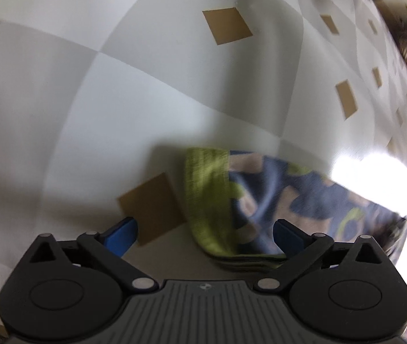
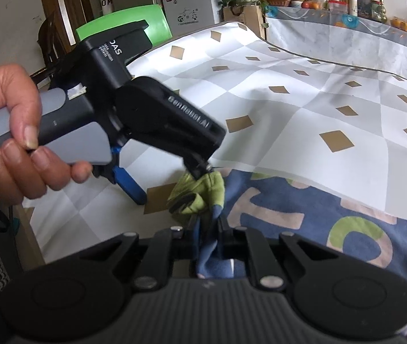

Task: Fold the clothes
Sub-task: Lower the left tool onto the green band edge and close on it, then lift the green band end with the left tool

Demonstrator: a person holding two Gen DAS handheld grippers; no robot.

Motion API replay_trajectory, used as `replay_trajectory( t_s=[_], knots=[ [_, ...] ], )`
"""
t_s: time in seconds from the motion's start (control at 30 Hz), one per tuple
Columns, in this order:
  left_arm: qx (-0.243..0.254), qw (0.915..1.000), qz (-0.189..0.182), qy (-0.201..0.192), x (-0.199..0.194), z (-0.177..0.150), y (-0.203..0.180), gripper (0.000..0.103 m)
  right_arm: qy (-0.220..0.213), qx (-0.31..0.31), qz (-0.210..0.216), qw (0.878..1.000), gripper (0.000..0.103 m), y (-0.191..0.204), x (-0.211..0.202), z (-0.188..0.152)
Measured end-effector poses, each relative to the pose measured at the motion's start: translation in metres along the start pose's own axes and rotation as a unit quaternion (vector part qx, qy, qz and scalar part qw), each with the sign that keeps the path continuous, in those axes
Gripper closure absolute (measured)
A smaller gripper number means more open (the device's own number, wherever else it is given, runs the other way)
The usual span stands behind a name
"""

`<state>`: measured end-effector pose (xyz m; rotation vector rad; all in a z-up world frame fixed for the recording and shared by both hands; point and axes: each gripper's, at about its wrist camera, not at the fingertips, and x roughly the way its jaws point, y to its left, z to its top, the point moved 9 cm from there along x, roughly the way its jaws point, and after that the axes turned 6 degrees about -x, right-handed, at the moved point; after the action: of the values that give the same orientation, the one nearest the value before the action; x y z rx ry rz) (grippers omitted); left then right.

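Your right gripper [image 2: 209,229] is closest to the camera, and its jaws are pinching a bunched-up bit of the blue cloth [image 2: 332,229]. That cloth has big pink and green letters and a green band [image 2: 200,189] at its edge. It lies on the worktop [image 2: 289,106], which wears a white and grey checked cover with small brown squares. The pinched bit is lifted a little, and the rest of the cloth lies flat off to the right.

Your left gripper [image 1: 205,232] points down at the cloth's green end. Its jaws are spread wide and nothing is between them. The right wrist view shows your left hand [image 2: 11,132] holding that gripper just above the green band, with one blue finger [image 2: 130,185] close to the worktop.

You look to be at the start of a fold, with one corner caught and the other not yet caught. Next, the left jaws need to drop over the green edge and squeeze shut on it. Then both hands can carry that edge across the cloth together. Keep the edge straight so it does not bunch up.
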<state>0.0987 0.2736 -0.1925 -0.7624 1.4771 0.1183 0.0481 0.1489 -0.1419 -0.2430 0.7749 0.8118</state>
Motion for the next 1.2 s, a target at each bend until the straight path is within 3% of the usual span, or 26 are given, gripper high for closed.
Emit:
replay_trajectory(
  t_s=[0.3,0.47,0.6,0.8,0.97,1.13,1.2],
  knots=[
    [-0.041,0.9968,-0.068,0.006,0.006,0.007,-0.022,0.002,0.002,0.009,0.005,1.000,0.092,-0.001,0.000,-0.001],
    [-0.045,0.9949,-0.090,-0.003,0.000,0.011,-0.024,0.009,0.003,-0.006,0.005,1.000,0.087,0.002,0.002,-0.003],
    [-0.062,0.9939,-0.091,-0.002,-0.005,0.009,-0.021,0.011,0.009,-0.042,0.017,0.999,0.061,0.015,0.005,-0.007],
    [-0.072,0.9932,-0.091,0.005,0.001,0.010,-0.022,0.011,0.011,-0.171,0.004,0.985,0.045,0.050,0.009,-0.020],
    [-0.080,0.9924,-0.094,0.012,-0.002,0.007,-0.022,0.011,-0.004,-0.237,-0.037,0.971,0.044,0.056,0.022,-0.022],
    [-0.096,0.9894,-0.108,0.017,-0.006,0.007,-0.021,0.011,-0.016,-0.285,-0.048,0.957,0.048,0.061,0.034,-0.016],
    [-0.101,0.9883,-0.113,0.018,-0.007,0.008,-0.021,0.010,-0.015,-0.288,-0.049,0.956,0.068,0.061,0.037,-0.015]
  ],
)
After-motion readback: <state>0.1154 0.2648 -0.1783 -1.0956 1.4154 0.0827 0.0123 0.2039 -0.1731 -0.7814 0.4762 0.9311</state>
